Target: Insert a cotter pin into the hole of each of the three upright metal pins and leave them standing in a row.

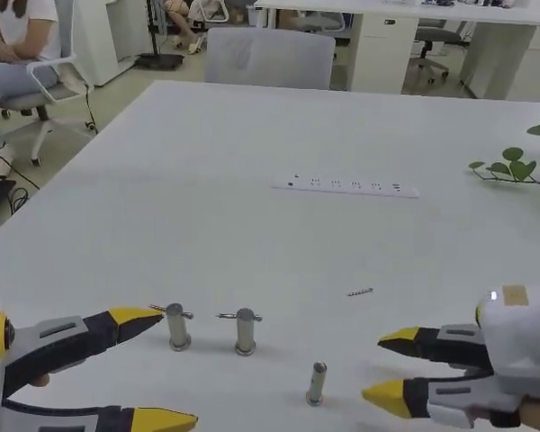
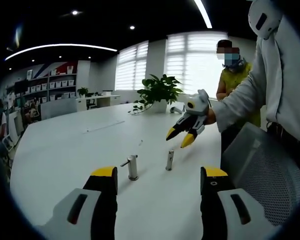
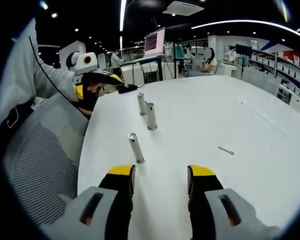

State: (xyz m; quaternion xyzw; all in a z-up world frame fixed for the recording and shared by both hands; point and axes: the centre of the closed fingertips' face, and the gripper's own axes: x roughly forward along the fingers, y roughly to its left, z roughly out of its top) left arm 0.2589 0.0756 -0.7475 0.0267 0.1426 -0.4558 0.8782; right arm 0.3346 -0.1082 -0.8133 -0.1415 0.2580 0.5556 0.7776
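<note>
Three upright metal pins stand near the table's front edge. The left pin [image 1: 179,328] and the middle pin [image 1: 245,331] each carry a cotter pin through the top. The right pin [image 1: 317,382] [image 3: 136,147] stands a little nearer and bare. A loose cotter pin [image 1: 360,292] [image 3: 226,150] lies flat on the table beyond them. My left gripper [image 1: 162,369] [image 2: 159,174] is open, its upper tip just left of the left pin, nothing between the jaws. My right gripper [image 1: 381,366] [image 3: 162,174] is open and empty, right of the bare pin.
A white power strip [image 1: 346,185] lies mid-table and a leafy plant [image 1: 522,162] sits at the right edge. A grey chair [image 1: 270,56] stands at the far side, a mesh chair [image 2: 265,170] behind me. A person sits at upper left.
</note>
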